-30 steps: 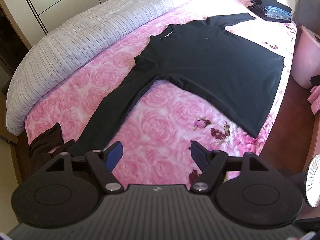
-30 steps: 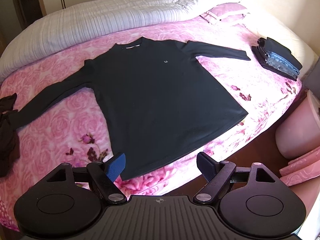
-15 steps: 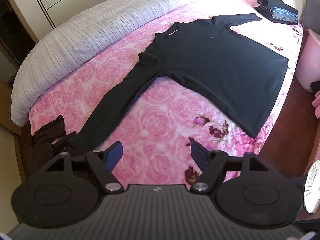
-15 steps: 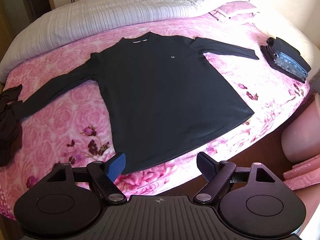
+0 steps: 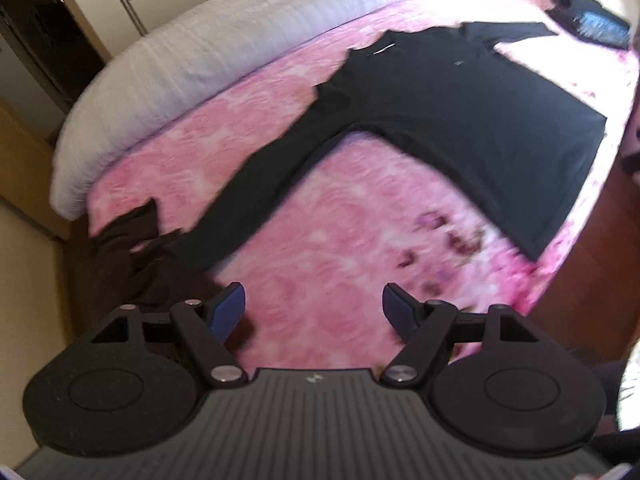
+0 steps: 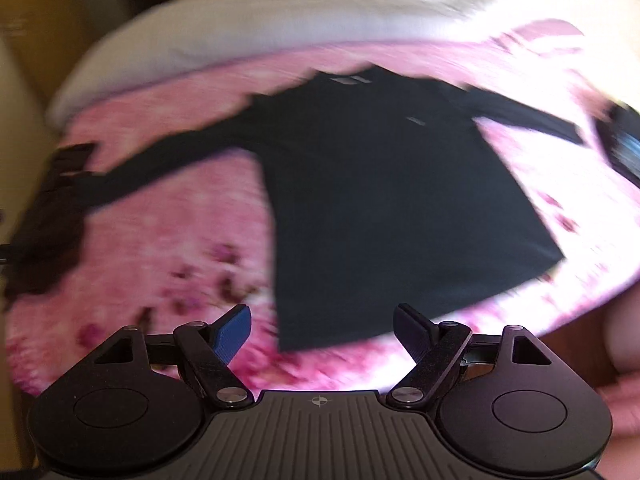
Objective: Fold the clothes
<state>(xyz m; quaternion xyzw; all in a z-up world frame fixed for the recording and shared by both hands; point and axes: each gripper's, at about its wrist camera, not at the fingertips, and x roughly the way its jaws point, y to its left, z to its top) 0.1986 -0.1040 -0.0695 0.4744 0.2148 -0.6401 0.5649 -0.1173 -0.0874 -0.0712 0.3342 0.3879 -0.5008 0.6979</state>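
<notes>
**Black long-sleeved top, laid flat on a pink bed; both grippers empty above it**

Nearest, left gripper (image 5: 313,307): jaws spread wide, nothing between the blue pads (image 5: 228,312). It hangs over bare pink rose-patterned bedspread (image 5: 320,208) near the bed's edge. The cuff of the top's outstretched sleeve (image 5: 256,192) lies just beyond the left pad, apart from it.

Nearest, right gripper (image 6: 322,330): jaws likewise spread, empty. The hem of the top sits just beyond and between the two fingers, its lower left corner a little inside the left pad (image 6: 232,334), not touching either pad. This view is heavily blurred.

Item, black long-sleeved top (image 6: 392,200): front up, flat on the bedspread, small pale chest mark showing. Long axis runs from hem, nearest the right gripper, to collar on the far side, toward the duvet. Sleeves spread out to either side; one reaches toward a dark brown crumpled garment (image 5: 132,256) at the bed's corner, its cuff just beside that heap.

Farther: a pale ribbed duvet (image 5: 208,52) bunched along the far side of the bed.

Farthest: a folded pile of dark clothes (image 5: 588,24) beyond the other sleeve's end, well apart from both grippers.
</notes>
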